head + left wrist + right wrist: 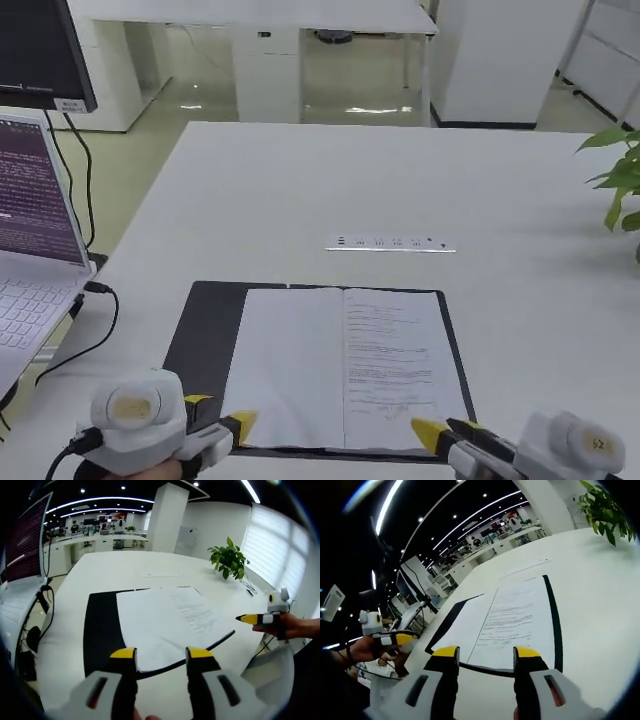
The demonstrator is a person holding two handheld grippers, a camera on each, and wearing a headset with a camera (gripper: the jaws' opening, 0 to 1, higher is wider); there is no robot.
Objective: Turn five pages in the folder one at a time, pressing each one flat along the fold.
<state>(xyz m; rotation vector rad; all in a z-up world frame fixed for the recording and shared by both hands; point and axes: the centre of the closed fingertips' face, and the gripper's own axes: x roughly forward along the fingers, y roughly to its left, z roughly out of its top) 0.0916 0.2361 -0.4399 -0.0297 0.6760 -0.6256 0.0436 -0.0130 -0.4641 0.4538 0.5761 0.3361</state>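
A black folder (205, 325) lies open on the white table, with a blank white page (290, 365) on the left and a printed page (395, 360) on the right. The fold (344, 365) runs down the middle. My left gripper (225, 425) hovers open at the folder's near left edge, nothing between its yellow tips (161, 654). My right gripper (440, 435) is open at the near right corner, just off the printed page (520, 617). Both grippers stand a little short of the folder (102, 630) (552, 625).
An open laptop (30, 250) and a monitor (45, 50) stand at the left with cables (95, 320) trailing toward the folder. A white power strip (390, 243) lies beyond the folder. A potted plant (620, 175) sits at the right edge.
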